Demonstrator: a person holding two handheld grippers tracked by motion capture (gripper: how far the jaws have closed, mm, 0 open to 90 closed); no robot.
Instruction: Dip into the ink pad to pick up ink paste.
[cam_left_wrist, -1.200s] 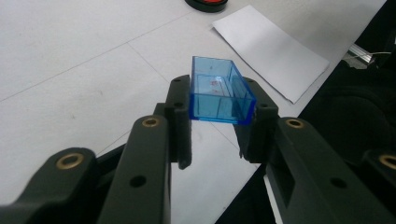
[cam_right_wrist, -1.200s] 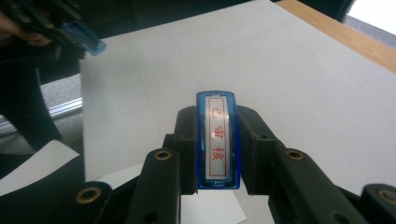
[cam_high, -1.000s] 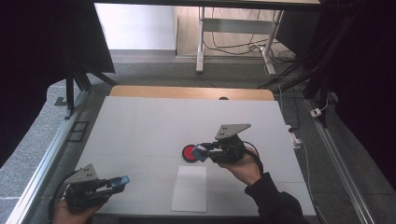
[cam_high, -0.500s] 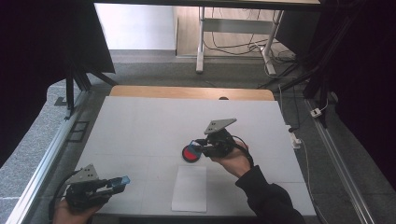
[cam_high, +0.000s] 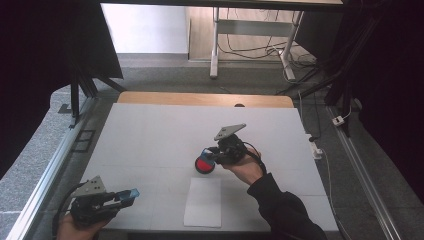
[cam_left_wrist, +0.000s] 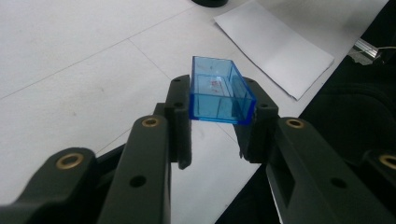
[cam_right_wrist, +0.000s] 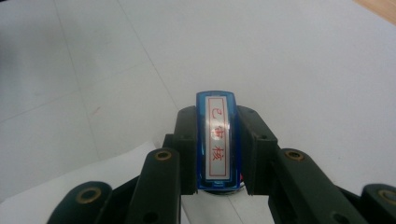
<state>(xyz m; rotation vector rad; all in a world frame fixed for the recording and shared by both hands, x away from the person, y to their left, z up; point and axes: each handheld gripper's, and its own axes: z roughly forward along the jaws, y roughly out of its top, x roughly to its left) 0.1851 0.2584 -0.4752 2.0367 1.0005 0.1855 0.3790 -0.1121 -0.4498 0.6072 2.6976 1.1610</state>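
A white sheet of paper (cam_high: 203, 202) lies flat on the table (cam_high: 150, 135), below the right gripper (cam_high: 207, 155) and off to the right of the left gripper (cam_high: 131, 194). A round red ink pad (cam_high: 203, 164) sits directly under the right gripper's jaws. Those jaws clamp a blue stamp (cam_right_wrist: 218, 140), its long face running straight out along them, label up. The left gripper pinches a clear blue cap (cam_left_wrist: 218, 90), open side up, long axis pointing away from its jaws.
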